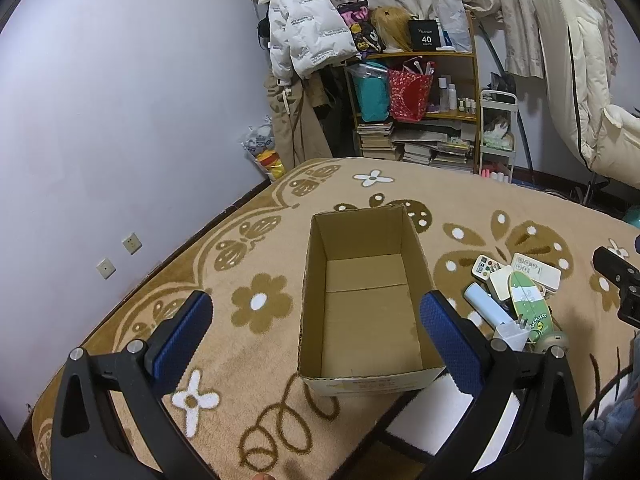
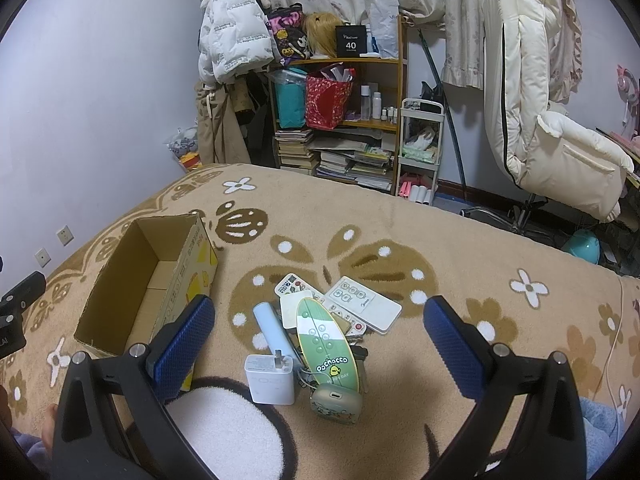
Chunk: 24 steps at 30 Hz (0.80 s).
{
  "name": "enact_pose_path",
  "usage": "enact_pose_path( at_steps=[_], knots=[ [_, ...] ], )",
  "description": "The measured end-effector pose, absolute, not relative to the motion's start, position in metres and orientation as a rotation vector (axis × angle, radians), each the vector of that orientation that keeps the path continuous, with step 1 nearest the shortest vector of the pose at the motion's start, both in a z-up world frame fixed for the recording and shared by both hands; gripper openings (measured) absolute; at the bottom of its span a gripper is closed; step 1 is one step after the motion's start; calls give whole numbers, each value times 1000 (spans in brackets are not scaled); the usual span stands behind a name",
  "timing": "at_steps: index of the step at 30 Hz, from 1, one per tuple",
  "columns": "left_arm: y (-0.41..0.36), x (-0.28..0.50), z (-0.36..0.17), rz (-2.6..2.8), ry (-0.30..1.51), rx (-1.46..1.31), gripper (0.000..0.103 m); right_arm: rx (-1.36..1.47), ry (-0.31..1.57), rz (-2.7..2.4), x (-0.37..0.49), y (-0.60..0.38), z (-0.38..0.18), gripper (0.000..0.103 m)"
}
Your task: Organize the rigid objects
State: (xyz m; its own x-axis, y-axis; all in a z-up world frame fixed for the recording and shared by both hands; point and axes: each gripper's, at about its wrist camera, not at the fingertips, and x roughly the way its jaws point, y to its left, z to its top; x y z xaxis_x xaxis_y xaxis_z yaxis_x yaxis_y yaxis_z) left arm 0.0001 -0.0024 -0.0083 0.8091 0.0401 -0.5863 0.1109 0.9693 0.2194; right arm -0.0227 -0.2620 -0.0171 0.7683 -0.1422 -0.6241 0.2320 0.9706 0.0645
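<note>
An open cardboard box (image 1: 362,384) sits on the patterned blanket, with nothing inside it. My left gripper (image 1: 316,312) hangs open above its near end. To the box's right lies a pile of small rigid objects: a green oval board (image 2: 322,340), a white charger (image 2: 270,380), a pale blue cylinder (image 2: 272,332), white remotes (image 2: 364,308) and a small case (image 2: 336,404). My right gripper (image 2: 318,316) is open over this pile, fingers either side, holding nothing. The box (image 2: 120,280) appears at the left of the right wrist view, the pile (image 1: 516,292) at the right of the left one.
The blanket (image 2: 440,240) covers a bed against a wall (image 1: 120,120). Beyond its far edge stand a cluttered shelf (image 2: 340,112), hanging coats (image 1: 304,40) and a padded chair (image 2: 532,120). A blue cloth lies at the lower right edge (image 2: 600,420).
</note>
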Motion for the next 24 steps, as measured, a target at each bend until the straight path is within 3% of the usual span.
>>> enact_pose_path(
  at_steps=[24],
  knots=[
    [4, 18, -3, -17, 642, 276, 103, 109, 674, -198, -21, -264, -16, 103]
  ],
)
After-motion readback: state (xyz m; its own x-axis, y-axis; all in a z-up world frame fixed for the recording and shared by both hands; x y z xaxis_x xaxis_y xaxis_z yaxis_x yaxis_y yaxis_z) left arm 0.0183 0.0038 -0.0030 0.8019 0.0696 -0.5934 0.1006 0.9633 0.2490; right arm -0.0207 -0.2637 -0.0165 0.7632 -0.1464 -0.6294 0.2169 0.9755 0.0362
